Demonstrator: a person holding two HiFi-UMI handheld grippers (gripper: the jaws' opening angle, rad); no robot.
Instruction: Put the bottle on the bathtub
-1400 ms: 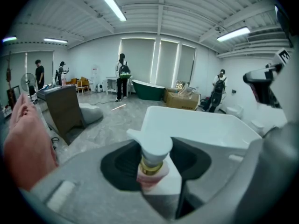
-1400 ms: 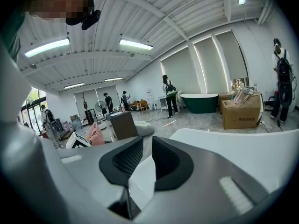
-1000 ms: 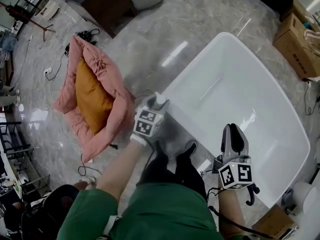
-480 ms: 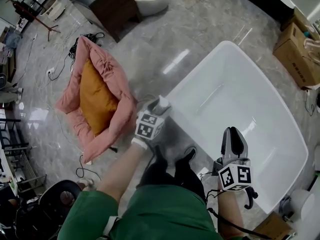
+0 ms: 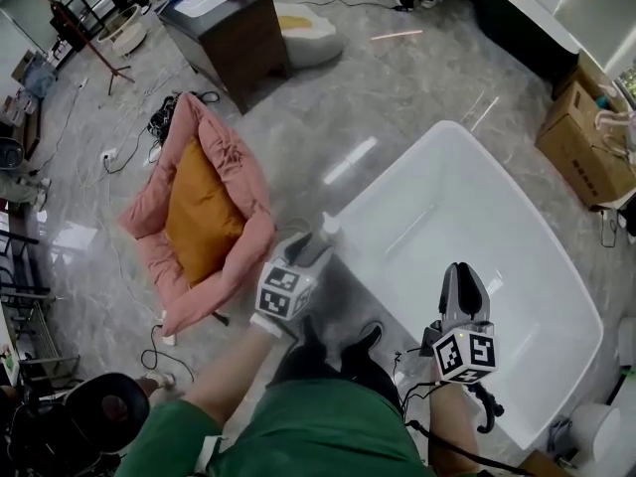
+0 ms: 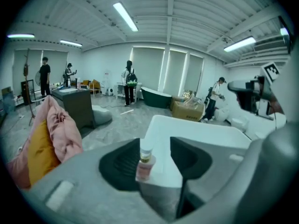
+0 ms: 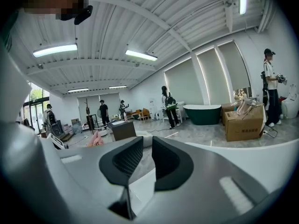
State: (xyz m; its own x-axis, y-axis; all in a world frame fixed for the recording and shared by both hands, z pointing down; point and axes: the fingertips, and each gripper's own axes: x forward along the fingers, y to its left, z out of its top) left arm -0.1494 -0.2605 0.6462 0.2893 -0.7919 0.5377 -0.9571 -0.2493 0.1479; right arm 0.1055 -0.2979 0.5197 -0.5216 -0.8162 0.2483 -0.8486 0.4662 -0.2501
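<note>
Placing looks all but done — the bottle (image 6: pixel 145 164) stands upright on the corner rim of the tub (image 5: pixel 477 217), between the wide-apart jaws of the left gripper (image 6: pixel 156 148), released. Next, that gripper should back straight off without nudging it. The bottle is small, with a pinkish clear body, gold band and white cap. The right gripper (image 7: pixel 143 149) — jaws nearly together, empty — hangs at the tub's near side.

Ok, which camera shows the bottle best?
The left gripper view: the bottle stands upright on the rim of the bathtub, whole, between the left gripper's open jaws. The head view shows only its white top beyond that gripper; the right gripper view doesn't show it.
</note>
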